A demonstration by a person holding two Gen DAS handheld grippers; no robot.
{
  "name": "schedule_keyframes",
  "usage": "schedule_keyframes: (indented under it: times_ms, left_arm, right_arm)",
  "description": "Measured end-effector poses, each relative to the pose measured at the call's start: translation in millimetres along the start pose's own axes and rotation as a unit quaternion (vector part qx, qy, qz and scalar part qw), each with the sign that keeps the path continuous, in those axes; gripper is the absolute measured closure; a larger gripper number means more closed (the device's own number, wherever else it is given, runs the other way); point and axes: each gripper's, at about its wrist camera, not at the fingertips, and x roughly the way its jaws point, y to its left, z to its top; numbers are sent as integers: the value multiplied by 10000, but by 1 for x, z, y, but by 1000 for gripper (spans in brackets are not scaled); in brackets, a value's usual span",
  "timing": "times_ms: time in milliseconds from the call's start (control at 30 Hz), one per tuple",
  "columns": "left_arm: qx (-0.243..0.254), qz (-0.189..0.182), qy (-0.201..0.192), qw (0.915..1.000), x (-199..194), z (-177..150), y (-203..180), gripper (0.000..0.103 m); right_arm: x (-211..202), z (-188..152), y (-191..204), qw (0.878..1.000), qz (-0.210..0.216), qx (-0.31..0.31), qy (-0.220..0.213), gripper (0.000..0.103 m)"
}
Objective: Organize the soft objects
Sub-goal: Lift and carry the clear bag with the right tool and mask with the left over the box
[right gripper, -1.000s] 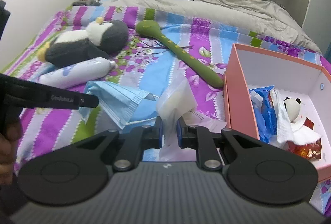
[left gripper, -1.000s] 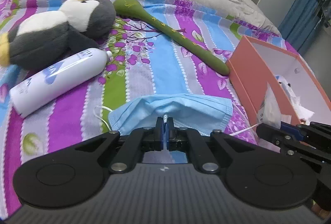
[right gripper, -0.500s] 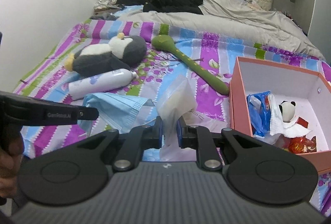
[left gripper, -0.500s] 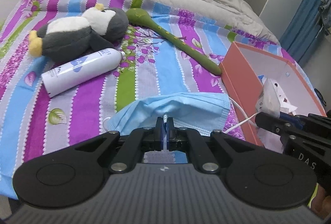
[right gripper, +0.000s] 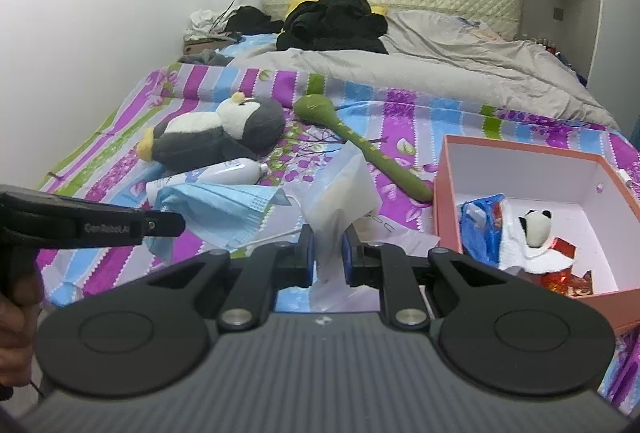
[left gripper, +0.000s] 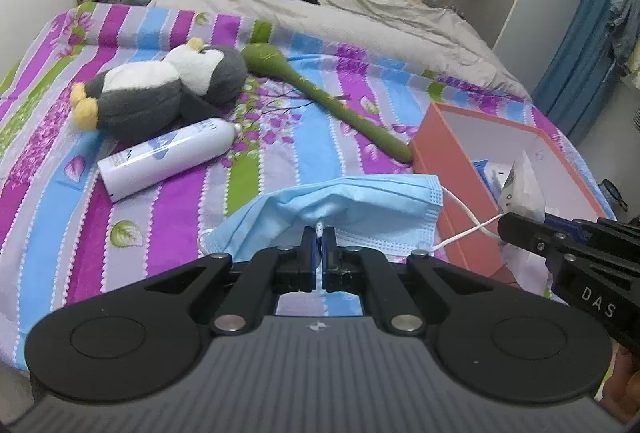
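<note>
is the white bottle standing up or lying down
Lying down. The bottle rests on its side on the striped bedspread, cap end toward the green plush stick, just in front of the penguin plush.

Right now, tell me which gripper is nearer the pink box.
Right. The right gripper, shut on a clear plastic packet, hangs just beside the pink box, at its open side. The left gripper, pinching the blue face mask, is farther out over the striped bedspread.

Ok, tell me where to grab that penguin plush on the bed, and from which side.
Grip the penguin plush across its grey-and-white belly, coming down from above. It lies on its side on the striped bedspread, the body narrower than the round head, and the white bottle crowds its near side.
</note>
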Motion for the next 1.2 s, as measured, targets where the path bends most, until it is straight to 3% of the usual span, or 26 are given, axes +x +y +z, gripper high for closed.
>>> schedule_keyframes:
  times_ms: [600,900,1200]
  left_arm:
    - [372,-754,-28,9965,1,10,-67,100]
    - [709,-1241,116,9897,20,13,-118,100]
    - [986,-1394,270,9849,48,28,-152,100]
  right_arm:
    - [-37,-10,-54,9972,-580,454,-125,85]
    - [-54,-17,-90,9924,-958,761,-163,85]
    - [-51,-22,-130,9874,-1129,1112,-45,85]
